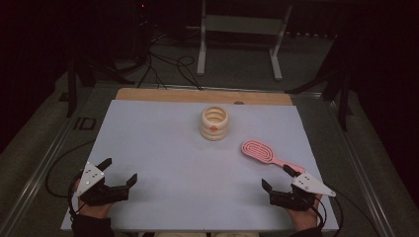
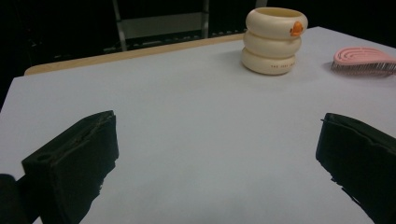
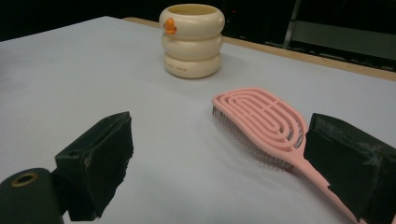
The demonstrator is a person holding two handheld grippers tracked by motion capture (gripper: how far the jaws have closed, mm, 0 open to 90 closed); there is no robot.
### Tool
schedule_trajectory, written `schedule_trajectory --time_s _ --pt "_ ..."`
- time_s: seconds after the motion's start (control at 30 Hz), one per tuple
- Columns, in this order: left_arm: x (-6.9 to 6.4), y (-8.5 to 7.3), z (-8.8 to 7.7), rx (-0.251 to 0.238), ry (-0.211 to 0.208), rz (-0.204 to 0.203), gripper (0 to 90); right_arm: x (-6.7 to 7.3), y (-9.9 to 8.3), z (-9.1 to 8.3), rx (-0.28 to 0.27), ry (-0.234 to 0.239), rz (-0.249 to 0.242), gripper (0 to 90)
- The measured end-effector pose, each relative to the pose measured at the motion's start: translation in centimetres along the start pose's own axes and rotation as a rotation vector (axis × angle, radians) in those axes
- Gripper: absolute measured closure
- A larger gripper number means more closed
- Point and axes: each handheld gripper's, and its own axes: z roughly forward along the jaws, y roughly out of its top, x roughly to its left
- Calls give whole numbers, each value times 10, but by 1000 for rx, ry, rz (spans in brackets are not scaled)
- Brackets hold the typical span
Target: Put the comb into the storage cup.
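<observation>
Your pink hairbrush (image 1: 262,152) lies bristles down on the pale sheet (image 1: 173,163) at the right, its handle running toward your right gripper (image 1: 280,178) and just beside one jaw. Its back is smooth plastic cut into looping oval slots, with fine dark bristles beneath. Beyond it stands a cream cup (image 1: 214,123), glossy, shaped like three stacked rings, with a small orange mark. Both your right gripper and your left gripper (image 1: 118,171) hold their jaws wide apart, gripping nothing.
</observation>
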Motion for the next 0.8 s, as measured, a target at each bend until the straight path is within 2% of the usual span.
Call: schedule_trajectory --time_s 0.47,0.8 --pt "-1 0 0 -6 18 5 3 2 5 1 -9 18 0 80" --pt "-2 -1 2 0 15 8 3 1 7 3 8 26 0 80"
